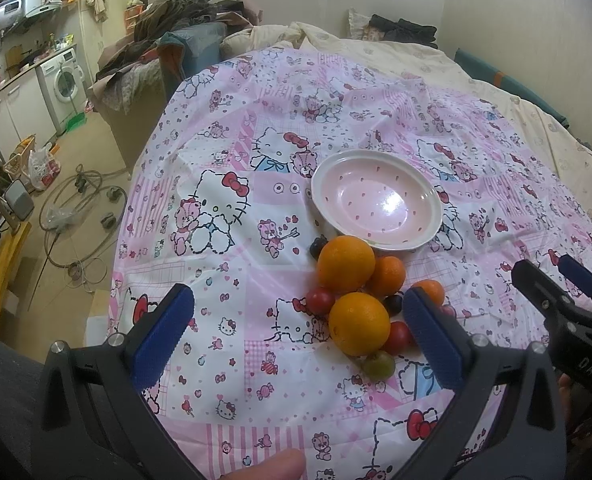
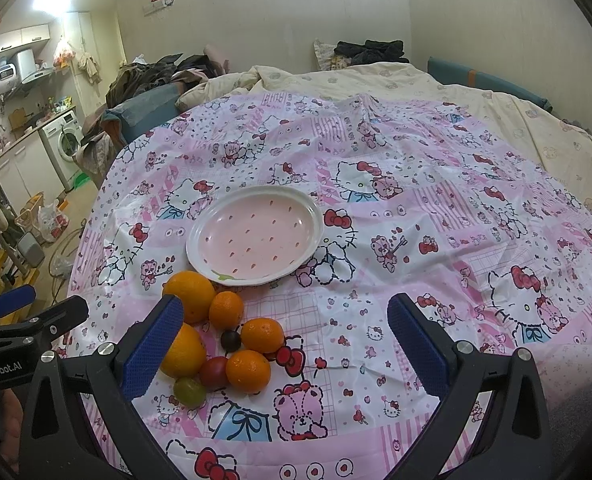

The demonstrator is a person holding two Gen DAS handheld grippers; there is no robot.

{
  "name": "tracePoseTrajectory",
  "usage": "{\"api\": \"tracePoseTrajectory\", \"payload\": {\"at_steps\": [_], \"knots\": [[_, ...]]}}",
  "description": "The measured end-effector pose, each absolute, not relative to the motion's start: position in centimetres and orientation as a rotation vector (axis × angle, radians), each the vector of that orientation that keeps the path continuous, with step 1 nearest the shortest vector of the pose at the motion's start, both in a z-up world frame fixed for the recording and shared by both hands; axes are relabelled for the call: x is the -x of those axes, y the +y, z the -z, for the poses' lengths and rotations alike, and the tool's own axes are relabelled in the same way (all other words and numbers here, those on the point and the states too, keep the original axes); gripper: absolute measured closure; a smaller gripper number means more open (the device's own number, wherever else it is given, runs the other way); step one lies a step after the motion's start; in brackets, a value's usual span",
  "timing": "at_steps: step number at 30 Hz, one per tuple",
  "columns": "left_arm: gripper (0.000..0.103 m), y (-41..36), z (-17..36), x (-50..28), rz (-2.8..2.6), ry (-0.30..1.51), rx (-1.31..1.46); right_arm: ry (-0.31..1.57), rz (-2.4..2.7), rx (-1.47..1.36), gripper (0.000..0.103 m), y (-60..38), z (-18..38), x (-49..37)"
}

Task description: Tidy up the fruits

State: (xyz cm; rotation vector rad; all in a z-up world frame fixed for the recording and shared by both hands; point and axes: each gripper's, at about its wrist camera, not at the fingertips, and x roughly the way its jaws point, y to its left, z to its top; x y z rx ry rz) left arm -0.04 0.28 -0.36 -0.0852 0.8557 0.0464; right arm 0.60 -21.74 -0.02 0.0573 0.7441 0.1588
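Observation:
A pink plate with a white rim lies empty on the patterned cloth. In front of it sits a cluster of fruit: two large oranges, smaller tangerines, red tomatoes, dark grapes and a green grape. My left gripper is open, held above the cloth just before the fruit. My right gripper is open too, to the right of the cluster. Each gripper shows in the other's view.
The cloth covers a bed with a cream quilt behind. Left of the bed lie piled clothes, a washing machine and hoses on the floor. A fingertip shows at the bottom edge.

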Motion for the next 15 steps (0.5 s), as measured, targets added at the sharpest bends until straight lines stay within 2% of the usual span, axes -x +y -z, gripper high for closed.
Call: {"api": "tracePoseTrajectory", "payload": {"at_steps": [15], "knots": [[0.0,-0.01,0.16,0.18,-0.045,0.856,0.086,0.74,-0.156,-0.057,0.0,-21.83,-0.04,-0.6]]}}
